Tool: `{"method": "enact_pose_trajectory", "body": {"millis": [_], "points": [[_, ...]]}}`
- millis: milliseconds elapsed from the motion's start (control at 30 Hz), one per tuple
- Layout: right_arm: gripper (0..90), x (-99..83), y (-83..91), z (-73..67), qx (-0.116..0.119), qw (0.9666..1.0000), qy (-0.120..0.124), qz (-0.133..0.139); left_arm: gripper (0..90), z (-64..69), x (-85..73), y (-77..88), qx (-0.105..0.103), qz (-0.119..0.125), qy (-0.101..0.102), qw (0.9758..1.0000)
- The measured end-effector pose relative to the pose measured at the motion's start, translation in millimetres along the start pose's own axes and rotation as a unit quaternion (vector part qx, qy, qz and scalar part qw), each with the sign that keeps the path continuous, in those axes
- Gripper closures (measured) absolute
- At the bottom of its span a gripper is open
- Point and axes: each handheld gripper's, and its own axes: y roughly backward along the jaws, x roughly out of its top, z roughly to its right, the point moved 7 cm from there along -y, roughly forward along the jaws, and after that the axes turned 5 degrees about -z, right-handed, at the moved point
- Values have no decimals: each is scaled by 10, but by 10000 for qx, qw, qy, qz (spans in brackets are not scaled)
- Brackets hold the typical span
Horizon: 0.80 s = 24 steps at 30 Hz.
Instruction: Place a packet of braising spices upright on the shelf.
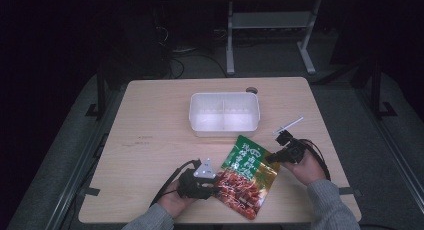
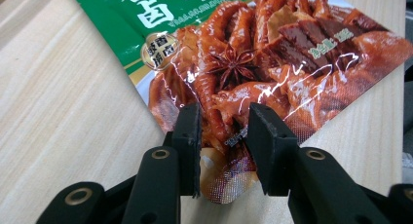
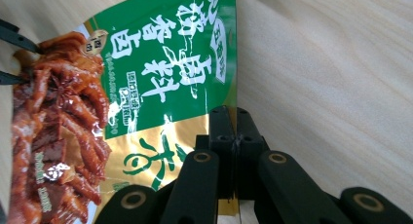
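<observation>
Lying flat on a pale wooden table (image 1: 150, 120): a glossy green-and-red food pouch (image 1: 245, 176), printed with white characters and a picture of braised meat with a star anise. Resting at the near edge, just left of the pouch, the left gripper (image 1: 214, 184), gripped by a hand (image 1: 172, 202) in a grey sleeve; in the left gripper view, jaws standing apart around the pouch's lower corner (image 2: 229, 175), one black pad (image 2: 191, 136) on each side of it, a clear gap showing between pad and film, so released, not clamped. Sitting at the pouch's upper right edge, the right gripper (image 1: 270, 158), held by the other hand (image 1: 305, 169); in the right gripper view, jaws pressed together with the pouch's thin edge (image 3: 235, 107) running straight between them, so clenched on the pouch (image 3: 160, 73). Stretching away from those jaws to their left, the green top and gold band, then the red meat picture beyond. Peeking in at the far left edge of that view, two thin black tips (image 3: 12, 39). Standing beyond both grippers, well apart from them and near the table's middle: a white plastic tub (image 1: 225, 97) with a divider, both compartments looking bare. Lying just beyond the right gripper: a thin white stick (image 1: 290, 124). Sitting dark behind the table: floor and metal frame legs (image 1: 230, 40).
</observation>
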Motion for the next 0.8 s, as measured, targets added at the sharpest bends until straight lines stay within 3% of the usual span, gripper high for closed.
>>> {"method": "enact_pose_trajectory", "body": {"millis": [333, 800], "points": [[893, -30, 115, -26, 138, 9999, -22, 75, 602, -74, -94, 154, 102, 23, 121, 9999], [894, 58, 409, -225, 151, 9992, 261, 255, 543, -66, -205, 369, 295, 88, 129, 9994]]}}
